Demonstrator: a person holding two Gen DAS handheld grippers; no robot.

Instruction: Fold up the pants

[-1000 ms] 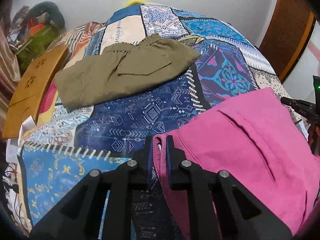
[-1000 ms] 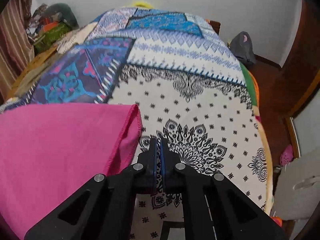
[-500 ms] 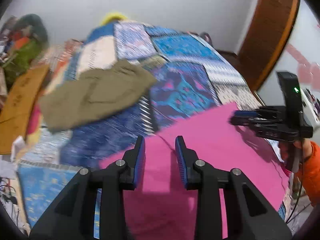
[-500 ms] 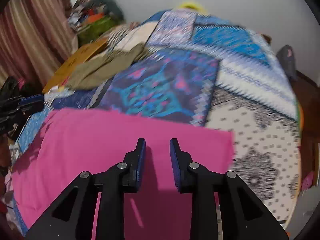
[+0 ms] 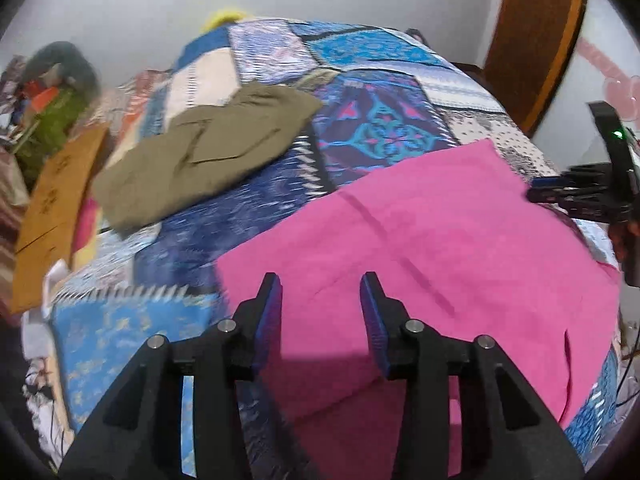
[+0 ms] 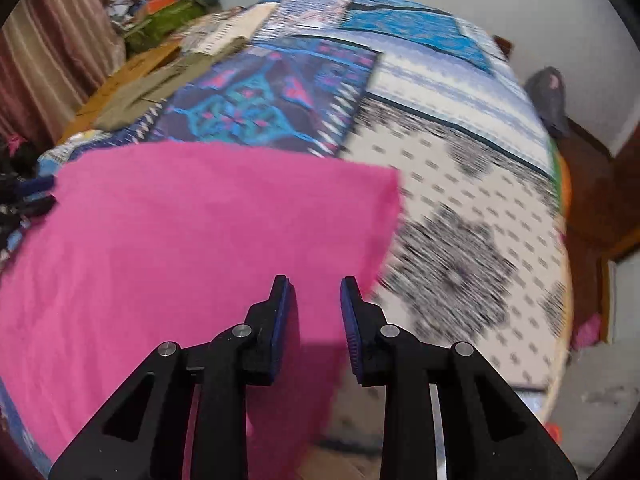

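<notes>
Left view alone shows the pink pants' (image 5: 420, 248) seam; olive pants (image 5: 208, 156) at 11 o'clock. Two pants, two grippers: left gripper (image 5: 321, 300) and right gripper (image 6: 314, 304) both agape, holding nothing.

My view's motion-blurred: bedspread (image 6: 460, 216) pattern smeared at 3 o'clock; pink pants (image 6: 180, 248) cut off at 6 o'clock.

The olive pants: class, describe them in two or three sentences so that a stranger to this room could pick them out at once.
Start from the patchwork bedspread that covers the bed. On its far left part, beyond the pink pants, lie the olive pants, beside a tan board at the bed's edge. They are the only plain, dull green-brown cloth there; the other pair is bright pink and nearer.
</notes>
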